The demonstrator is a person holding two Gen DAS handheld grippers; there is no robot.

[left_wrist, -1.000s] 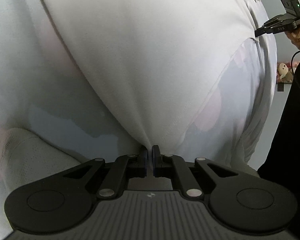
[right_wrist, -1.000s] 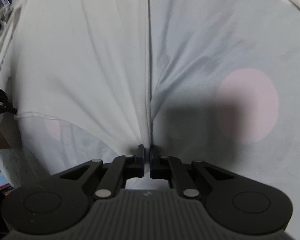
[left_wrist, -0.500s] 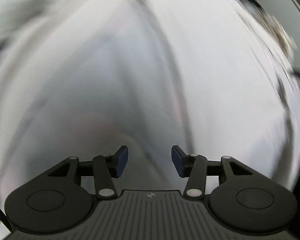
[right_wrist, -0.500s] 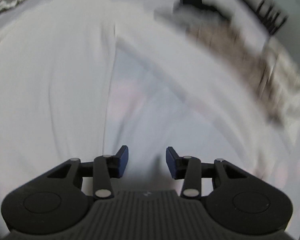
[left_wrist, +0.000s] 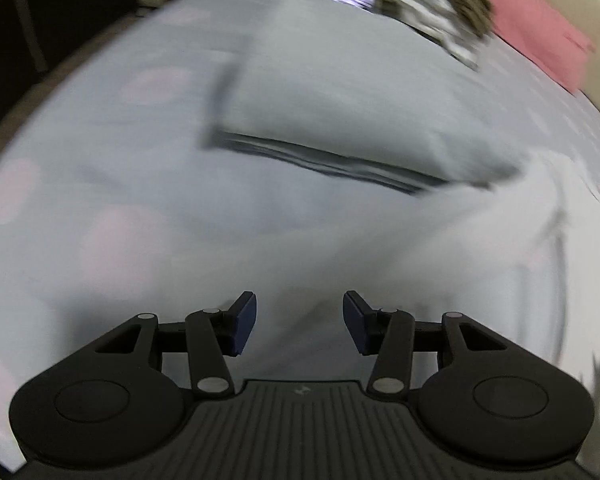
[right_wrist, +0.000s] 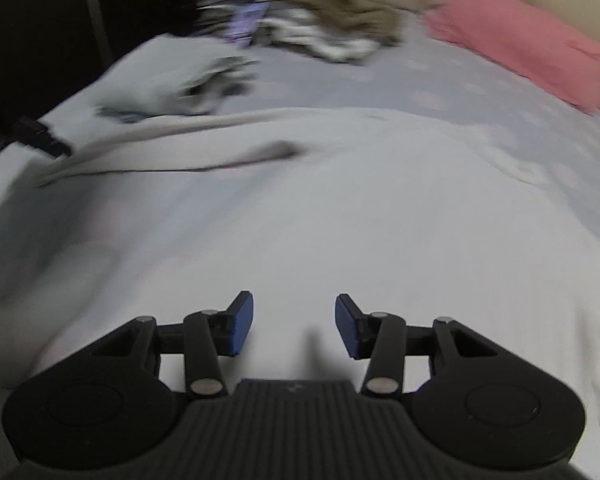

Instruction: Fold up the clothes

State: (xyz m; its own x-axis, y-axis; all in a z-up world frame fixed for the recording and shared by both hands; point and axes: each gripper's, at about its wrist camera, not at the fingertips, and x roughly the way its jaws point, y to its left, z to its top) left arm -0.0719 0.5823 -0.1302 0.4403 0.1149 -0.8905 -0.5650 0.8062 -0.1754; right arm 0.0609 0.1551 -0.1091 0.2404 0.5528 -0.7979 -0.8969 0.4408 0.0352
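Both grippers empty rn. My left gripper (left_wrist: 299, 322) has jaws standing apart w/ nothing between them; they have just been opening. Same for my right gripper (right_wrist: 294, 322): jaws parted, nothing in them, also just opening.

The white garment (right_wrist: 340, 216) lies spread on the bed (right_wrist: 440, 92), right below and ahead of the right gripper. In the left view only its left part shows, at the right side (left_wrist: 540, 240). Beyond it, far left, sits a folded grey piece (left_wrist: 340, 92) w/ dark layered edges.

Risks, imo: frames are blurry, so picking the next grab pt now could land me on the bedsheet instead of the hem, or pinch both together. The garment's far edge (right_wrist: 172, 168) looks rucked up on the left, so a fold from here may come out crooked unless smoothed first.

Room: plenty of bare sheet on the near left in the left view. Far end is crowded: unfolded clothes pile (right_wrist: 332, 16), pink pillow (right_wrist: 520, 52) at far right by the bed's raised edge. Left edge of bed drops into dark, so I'd keep the fold central.
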